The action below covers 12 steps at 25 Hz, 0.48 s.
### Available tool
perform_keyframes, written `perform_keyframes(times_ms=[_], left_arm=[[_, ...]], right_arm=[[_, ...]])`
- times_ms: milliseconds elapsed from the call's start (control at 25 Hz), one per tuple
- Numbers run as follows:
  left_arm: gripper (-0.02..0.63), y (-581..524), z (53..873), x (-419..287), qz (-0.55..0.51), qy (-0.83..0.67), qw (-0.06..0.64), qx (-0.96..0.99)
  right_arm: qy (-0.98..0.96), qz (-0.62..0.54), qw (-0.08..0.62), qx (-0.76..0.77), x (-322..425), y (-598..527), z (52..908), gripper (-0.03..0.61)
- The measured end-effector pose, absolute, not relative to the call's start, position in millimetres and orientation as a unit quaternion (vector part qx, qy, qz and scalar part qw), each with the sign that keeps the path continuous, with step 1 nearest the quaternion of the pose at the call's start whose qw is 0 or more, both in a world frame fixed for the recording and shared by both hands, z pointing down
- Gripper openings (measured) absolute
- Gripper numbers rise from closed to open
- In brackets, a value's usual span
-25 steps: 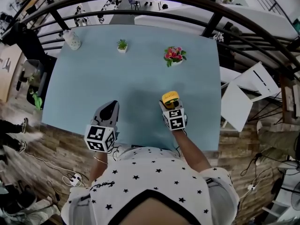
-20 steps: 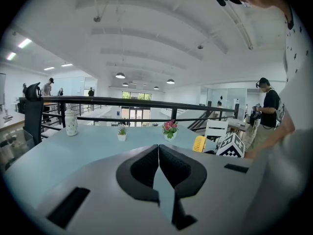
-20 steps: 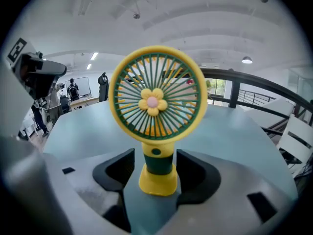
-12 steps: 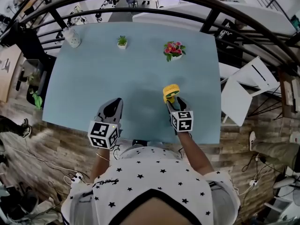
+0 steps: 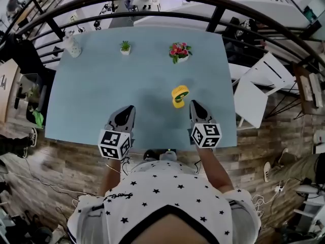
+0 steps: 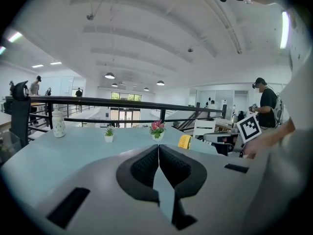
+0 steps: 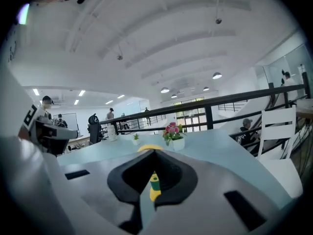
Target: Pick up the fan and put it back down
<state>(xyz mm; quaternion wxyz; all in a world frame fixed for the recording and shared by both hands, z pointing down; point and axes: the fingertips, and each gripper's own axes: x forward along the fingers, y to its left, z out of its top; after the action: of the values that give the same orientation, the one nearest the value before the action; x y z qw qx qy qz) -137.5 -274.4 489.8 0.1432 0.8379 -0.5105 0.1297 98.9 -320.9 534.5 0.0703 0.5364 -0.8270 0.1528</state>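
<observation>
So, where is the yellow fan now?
Head view: the fan is on the blue table, right of centre, between the right gripper and the pink flowers.

Fan point(image 5: 179, 95) right of centre; plant point(image 5: 125, 47), flowers point(image 5: 179, 51), bottle point(image 5: 72, 46) along far edge; remaining tabletop point(image 5: 91, 98) open.

One yellow fan point(image 5: 179, 95), one green potted plant point(image 5: 125, 47), one pot of pink flowers point(image 5: 179, 51) and one white bottle point(image 5: 72, 46) are counted on one surface point(image 5: 101, 95). Two grippers are counted: left gripper point(image 5: 127, 112), right gripper point(image 5: 196, 105).
</observation>
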Motion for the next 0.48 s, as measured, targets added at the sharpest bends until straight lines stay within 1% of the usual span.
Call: perform_keyframes(times_ms=[280, 480], left_arm=[[0.028, -273.2, 490.7, -121.4, 0.128, -0.486, 0.142, 0.853], [0.028, -275.7, 488.4, -111.3, 0.126, -0.472, 0.14, 0.861]], right_arm=[[-0.838, 0.109, 0.021, 0.535, 98.4, -307.8, 480.2, -0.002], [-0.838, 0.098, 0.025, 0.537, 100.7, -303.5, 470.1, -0.002]])
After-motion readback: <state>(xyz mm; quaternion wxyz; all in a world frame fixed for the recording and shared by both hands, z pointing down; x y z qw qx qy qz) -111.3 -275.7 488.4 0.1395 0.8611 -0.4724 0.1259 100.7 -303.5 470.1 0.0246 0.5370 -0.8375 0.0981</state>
